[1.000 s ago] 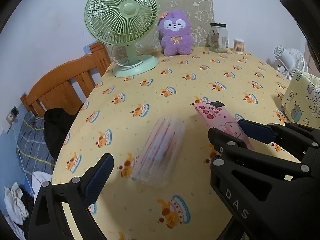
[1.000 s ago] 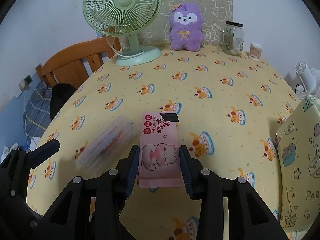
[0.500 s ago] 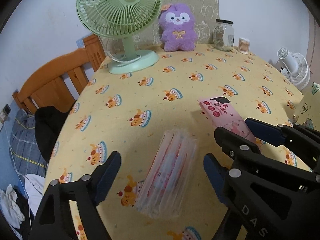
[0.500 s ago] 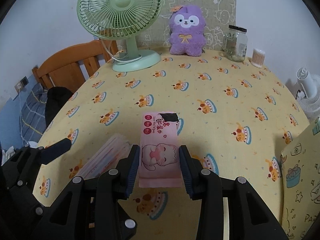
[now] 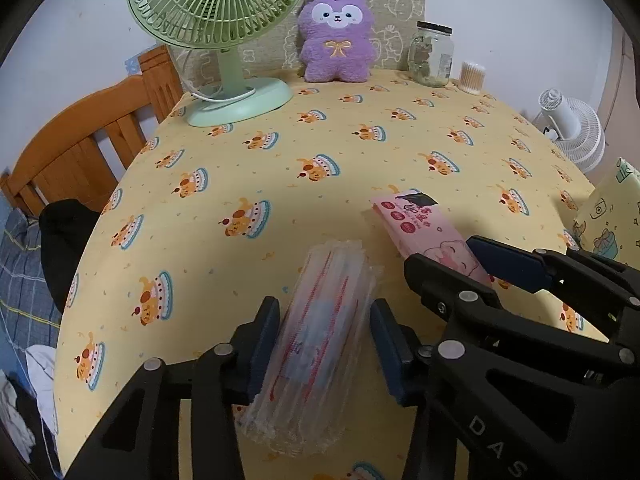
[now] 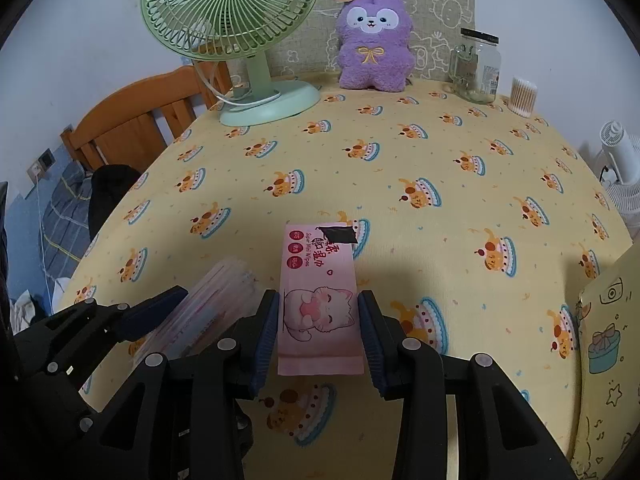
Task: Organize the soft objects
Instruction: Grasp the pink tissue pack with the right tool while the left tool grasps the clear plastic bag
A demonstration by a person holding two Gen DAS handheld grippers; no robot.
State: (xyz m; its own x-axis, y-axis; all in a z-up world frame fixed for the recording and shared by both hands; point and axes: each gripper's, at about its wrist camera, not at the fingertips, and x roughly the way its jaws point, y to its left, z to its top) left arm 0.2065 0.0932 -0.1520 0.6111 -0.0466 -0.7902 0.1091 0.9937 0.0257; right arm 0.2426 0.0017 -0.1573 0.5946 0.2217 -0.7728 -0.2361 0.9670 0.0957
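- Clear plastic on the pack [image 5: 320, 332]: slick, puffy, slightly blurred. Lies lengthwise on the counter [image 6: 440, 152] near the front edge, between the two sides of the left claw [image 5: 323, 314].
- Cannot tell whether that claw is pinching: pads right at both flanks of the wrap, contact unclear.
- Could squirt out forward or backward under a squeeze, given smooth film and a soft, rounded body.
- Could sag or fold at the unsupported far end if lifted by the near half only.
- Might catch only loose wrap rather than the contents, then slip free mid-lift.
- Just beside, to the right: pink wipes [image 6: 318, 280] clamped across their width by the right claw [image 6: 318, 302], pads pressed on both long edges, far end sticking out over the cloth.
- Could droop or twist in that grip, with much of the length ahead of the pads.
- Very little room between the two claws: likely to knock together, or to nudge the clear pack sideways, if either swings inward.
- Could drag or wrinkle the yellow cloth with a low pad and shift whatever rests on it.
- Farther off: yellow bag [image 6: 608, 340] at the right edge, close enough to be bumped on a rightward carry.
- Fan [image 6: 236, 32], plush [image 6: 374, 40] and jar [image 6: 476, 66] well apart at the back; little risk there.
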